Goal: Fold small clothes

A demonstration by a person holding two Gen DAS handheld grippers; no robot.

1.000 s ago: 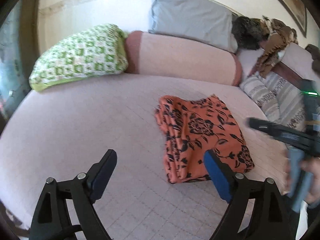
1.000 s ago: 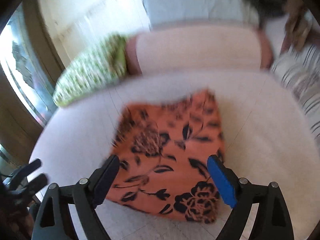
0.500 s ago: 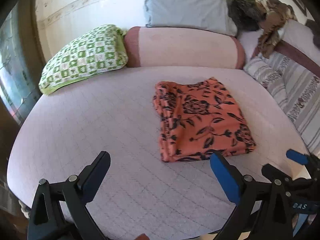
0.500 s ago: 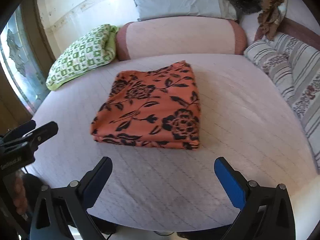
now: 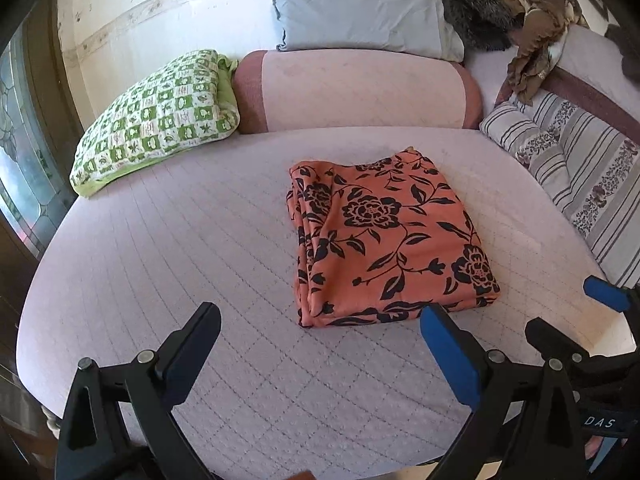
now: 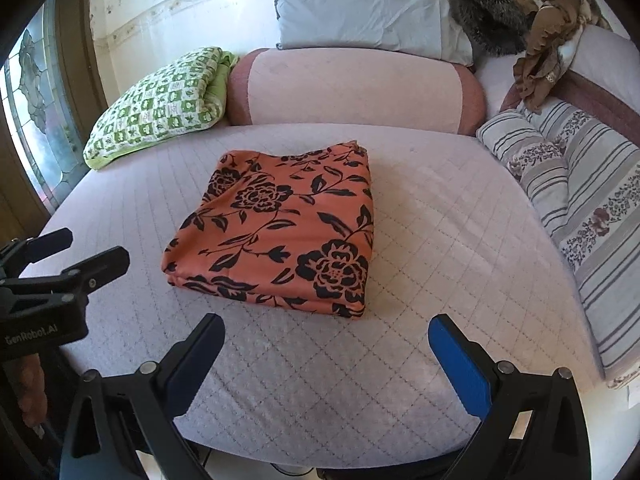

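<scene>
A folded orange garment with a black flower print [image 5: 384, 240] [image 6: 280, 232] lies flat on the pink quilted bed [image 5: 180, 264], nothing touching it. My left gripper [image 5: 320, 314] hangs open just short of the garment's near edge, with nothing between its fingers. My right gripper [image 6: 326, 322] is also open and empty, a little back from the garment's near right corner. The right gripper [image 5: 576, 312] shows at the right edge of the left wrist view. At the left edge of the right wrist view, the left gripper [image 6: 86, 248] is visible with a hand below it.
A green checked pillow [image 5: 160, 120], a pink bolster [image 5: 360, 88] and a grey-blue pillow [image 5: 360, 8] line the far side. Striped cushions [image 5: 580, 168] run along the right, with a heap of brown clothes [image 5: 532, 20] behind. The bed's near edge [image 6: 320, 456] is under the grippers.
Both grippers have drawn back from over the garment toward the bed's near edge, and their jaws stand a little wider. The garment stays folded in place.
</scene>
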